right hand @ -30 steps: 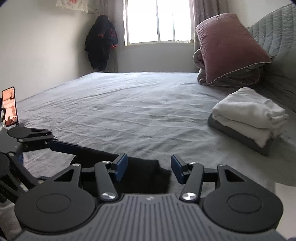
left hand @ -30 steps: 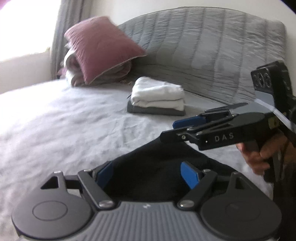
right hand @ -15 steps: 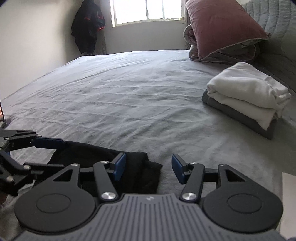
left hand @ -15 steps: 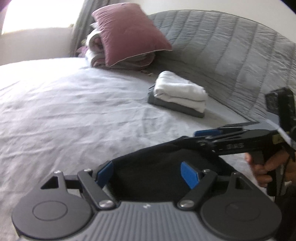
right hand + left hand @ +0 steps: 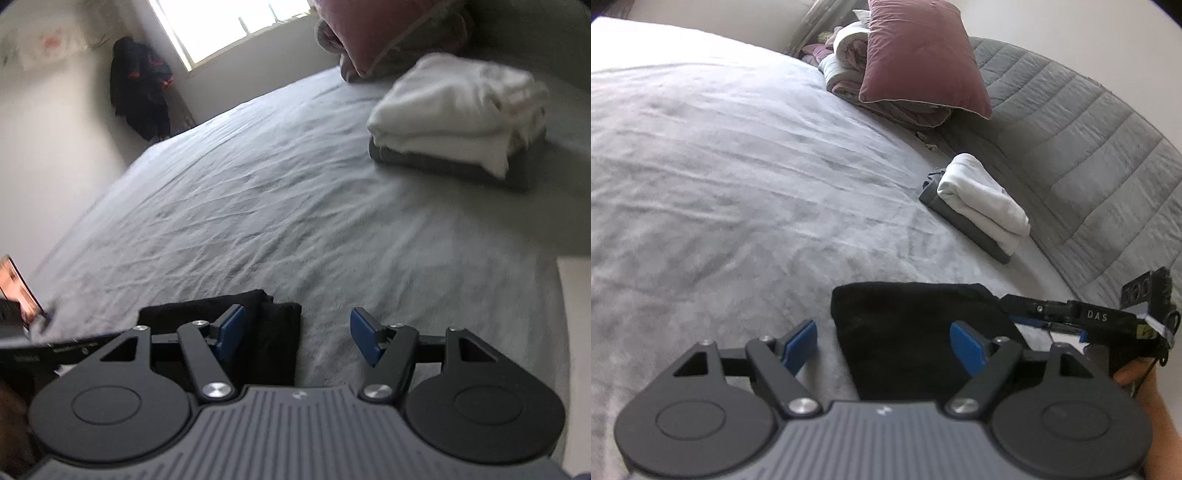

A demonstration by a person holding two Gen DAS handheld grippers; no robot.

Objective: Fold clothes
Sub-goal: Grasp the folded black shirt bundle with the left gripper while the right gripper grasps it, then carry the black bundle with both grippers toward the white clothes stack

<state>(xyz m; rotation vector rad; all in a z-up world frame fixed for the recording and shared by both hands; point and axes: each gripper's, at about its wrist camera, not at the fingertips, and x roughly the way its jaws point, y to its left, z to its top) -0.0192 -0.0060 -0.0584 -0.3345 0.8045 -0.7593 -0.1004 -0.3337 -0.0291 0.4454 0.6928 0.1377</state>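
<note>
Black garment (image 5: 916, 328), folded into a compact dark rectangle, is laid flat on the grey bed sheet (image 5: 738, 192) near the bed's front edge. In the left wrist view, the left gripper (image 5: 884, 345) is seen with its blue pads spread wide apart; nothing is held between them, and the garment's left edge lies in the gap between the pads. The right gripper (image 5: 1027, 314) is reached in from the right at the garment's far right corner, held by a hand (image 5: 1134, 373) partly seen below it. In the right wrist view, the right gripper (image 5: 297, 334) is likewise shown open and empty, its left pad positioned over the garment's (image 5: 258, 325) right edge and its right pad over bare sheet.

Further back, toward the quilted grey headboard (image 5: 1089, 147), a stack of folded clothes is set: a white folded piece (image 5: 982, 199) on top of a dark grey folded piece (image 5: 960, 221). A mauve pillow (image 5: 919, 55) is propped on bundled bedding (image 5: 849, 48) in the corner. A dark coat (image 5: 142, 88) is hung beside the window (image 5: 229, 26). A phone screen (image 5: 16, 286) is seen at the left edge.
</note>
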